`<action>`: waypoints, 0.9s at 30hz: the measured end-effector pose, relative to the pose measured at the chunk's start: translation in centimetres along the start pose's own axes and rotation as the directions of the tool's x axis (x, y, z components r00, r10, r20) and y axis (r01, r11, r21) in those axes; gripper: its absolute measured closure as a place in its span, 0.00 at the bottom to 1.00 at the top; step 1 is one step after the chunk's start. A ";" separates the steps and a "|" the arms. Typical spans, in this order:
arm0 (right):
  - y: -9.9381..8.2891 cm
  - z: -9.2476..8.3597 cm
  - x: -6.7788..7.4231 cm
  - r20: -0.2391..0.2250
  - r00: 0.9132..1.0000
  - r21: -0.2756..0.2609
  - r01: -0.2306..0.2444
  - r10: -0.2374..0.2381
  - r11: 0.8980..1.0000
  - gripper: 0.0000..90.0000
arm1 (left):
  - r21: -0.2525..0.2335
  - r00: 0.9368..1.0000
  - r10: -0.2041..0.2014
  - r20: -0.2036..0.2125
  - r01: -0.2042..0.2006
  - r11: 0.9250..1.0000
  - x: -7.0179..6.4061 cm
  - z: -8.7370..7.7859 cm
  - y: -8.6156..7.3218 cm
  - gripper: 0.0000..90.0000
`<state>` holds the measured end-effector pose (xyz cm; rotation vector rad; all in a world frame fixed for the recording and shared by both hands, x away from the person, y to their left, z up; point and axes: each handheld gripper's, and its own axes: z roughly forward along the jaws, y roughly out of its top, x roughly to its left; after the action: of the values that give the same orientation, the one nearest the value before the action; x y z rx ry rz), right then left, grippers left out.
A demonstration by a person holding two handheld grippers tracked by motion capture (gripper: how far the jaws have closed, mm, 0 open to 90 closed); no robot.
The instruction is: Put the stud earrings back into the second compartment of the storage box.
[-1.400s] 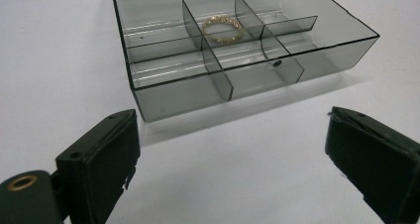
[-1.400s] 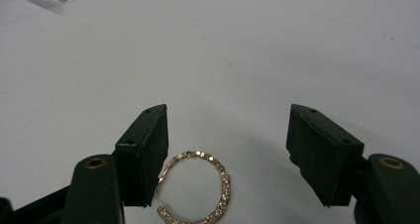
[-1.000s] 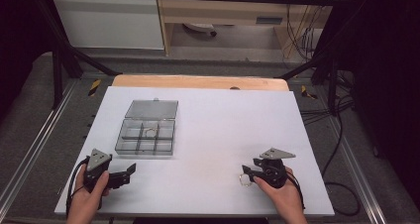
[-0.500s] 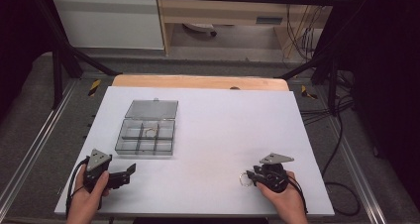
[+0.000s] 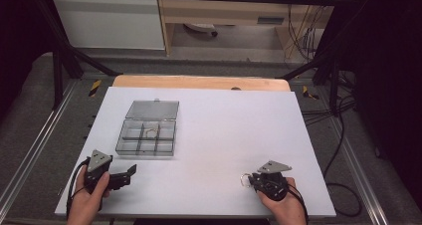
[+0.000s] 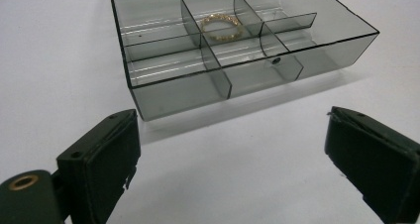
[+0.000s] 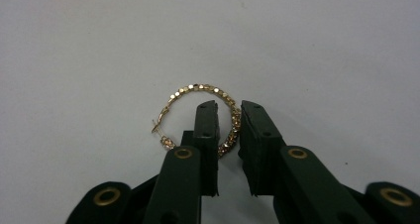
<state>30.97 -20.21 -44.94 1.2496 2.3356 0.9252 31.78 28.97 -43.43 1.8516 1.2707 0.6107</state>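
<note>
Two black jaws of our right gripper (image 7: 228, 116) have just been closing on a gold hoop (image 7: 198, 117), and they now stand nearly together with one side of its beaded rim caught between them. Seen from above, the hoop (image 5: 245, 179) lies on the white table (image 5: 219, 135), well to the right of the box (image 5: 147, 135) and nearer to us than it, at the tip of the right gripper (image 5: 255, 180).

We judge the hoop light, thin and stiff, its faceted beads giving the pads something to bite, though the round wire could roll or twist out of a slack pinch. Its open clasp end, sticking out on the side away from the jaws, looks like the weak part, easily bent or snagged. The beaded arc where we grip now seems the right place to hold, with gentle pressure.

Left of the hoop and level with it, just short of the box, our left gripper (image 5: 130, 171) rests on the table with its jaws spread wide and nothing between them.

Beyond it the smoke-grey box (image 6: 237, 50) stands open, lid laid back, thin dividers making small compartments. A second hoop (image 6: 221, 27) lies flat in a middle compartment at the back, so a matching cell probably awaits this one.
</note>
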 end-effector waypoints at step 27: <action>5.1 1.2 1.4 -0.186 0.979 -0.146 0.055 -0.082 0.988 0.97 | 0.022 1.000 0.016 -0.012 -0.016 1.000 0.0 0.1 -0.2 0.08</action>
<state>33.96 -16.54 -42.37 1.0594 2.3926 1.2111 31.69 28.96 -43.63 1.8801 1.2762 0.6192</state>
